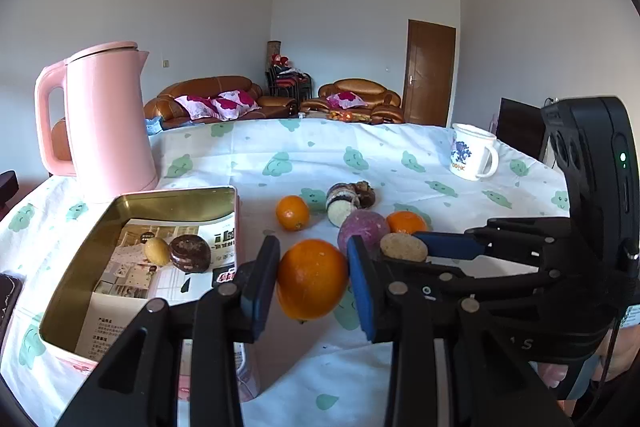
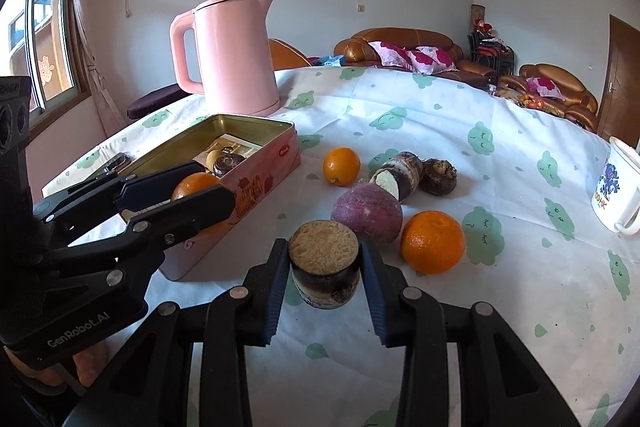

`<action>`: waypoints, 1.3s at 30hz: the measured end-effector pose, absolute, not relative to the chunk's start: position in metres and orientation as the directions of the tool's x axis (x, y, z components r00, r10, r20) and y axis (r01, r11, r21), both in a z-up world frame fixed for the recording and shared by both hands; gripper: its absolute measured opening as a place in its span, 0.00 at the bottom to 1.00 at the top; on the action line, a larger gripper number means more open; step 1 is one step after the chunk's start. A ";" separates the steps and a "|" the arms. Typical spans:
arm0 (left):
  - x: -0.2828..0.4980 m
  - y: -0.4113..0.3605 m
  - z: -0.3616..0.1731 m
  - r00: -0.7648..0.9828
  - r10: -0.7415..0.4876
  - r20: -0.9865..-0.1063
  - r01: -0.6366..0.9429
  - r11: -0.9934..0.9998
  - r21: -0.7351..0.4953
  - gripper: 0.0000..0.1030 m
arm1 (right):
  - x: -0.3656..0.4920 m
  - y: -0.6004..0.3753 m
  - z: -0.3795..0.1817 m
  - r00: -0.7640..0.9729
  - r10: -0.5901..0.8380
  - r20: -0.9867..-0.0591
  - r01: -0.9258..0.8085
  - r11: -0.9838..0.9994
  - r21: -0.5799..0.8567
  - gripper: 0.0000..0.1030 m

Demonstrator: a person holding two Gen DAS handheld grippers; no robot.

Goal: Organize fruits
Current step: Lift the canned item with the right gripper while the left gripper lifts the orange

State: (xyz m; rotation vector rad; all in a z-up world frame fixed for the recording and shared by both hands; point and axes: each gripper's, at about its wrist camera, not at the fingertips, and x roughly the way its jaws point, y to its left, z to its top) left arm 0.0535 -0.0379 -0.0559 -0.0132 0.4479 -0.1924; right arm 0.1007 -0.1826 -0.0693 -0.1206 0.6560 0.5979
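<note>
**Both grippers loaded, tin waiting at the left**

The left gripper (image 1: 312, 279) clamped a large orange (image 1: 312, 279) just beside the open tin (image 1: 76, 267). The right gripper (image 2: 325, 273) pinched a cut taro piece (image 2: 324, 267) above the tablecloth (image 2: 500, 287). Best practice: keep each squeeze steady, clear the tin's rim, then lower before letting go.
</note>
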 end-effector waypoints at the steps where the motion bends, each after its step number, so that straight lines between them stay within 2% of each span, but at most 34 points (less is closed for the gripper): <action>1: 0.053 -0.038 -0.056 0.885 -0.187 -0.426 0.182 0.982 -0.053 0.35 | 0.100 -0.183 -0.068 0.636 0.487 -0.599 -0.559 0.825 0.078 0.37; 39: 0.038 -0.049 -0.044 0.927 -0.157 -0.341 0.175 0.984 0.024 0.35 | 0.072 -0.200 -0.051 0.743 0.510 -0.434 -0.546 0.836 0.047 0.37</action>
